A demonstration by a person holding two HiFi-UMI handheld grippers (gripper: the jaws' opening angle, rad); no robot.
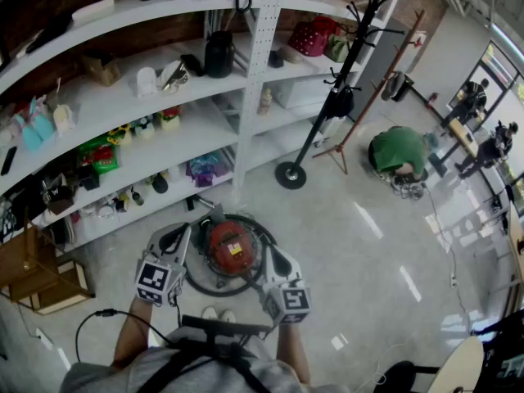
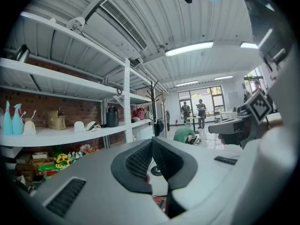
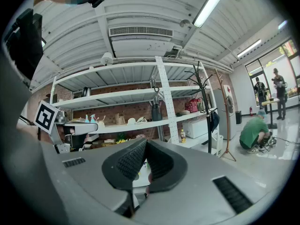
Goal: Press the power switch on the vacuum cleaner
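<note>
In the head view the vacuum cleaner [image 1: 228, 248], a round red canister with a black hose looped around it, stands on the floor right in front of me. My left gripper [image 1: 182, 235] hangs over its left side, and my right gripper [image 1: 268, 255] over its right side. Both point forward and level toward the shelves. In the left gripper view the left gripper [image 2: 152, 142] has its dark ribbed pads meeting at the tips, with nothing between them. The right gripper [image 3: 146, 143] looks the same in its own view. No switch can be made out on the canister.
White shelving [image 1: 188, 137] full of small items runs along the brick wall ahead. A coat stand base [image 1: 290, 174] sits to the right of it. A person in green [image 1: 397, 152] crouches further right. A wooden crate [image 1: 41, 281] stands at my left, and a cable [image 1: 102, 313] lies beside it.
</note>
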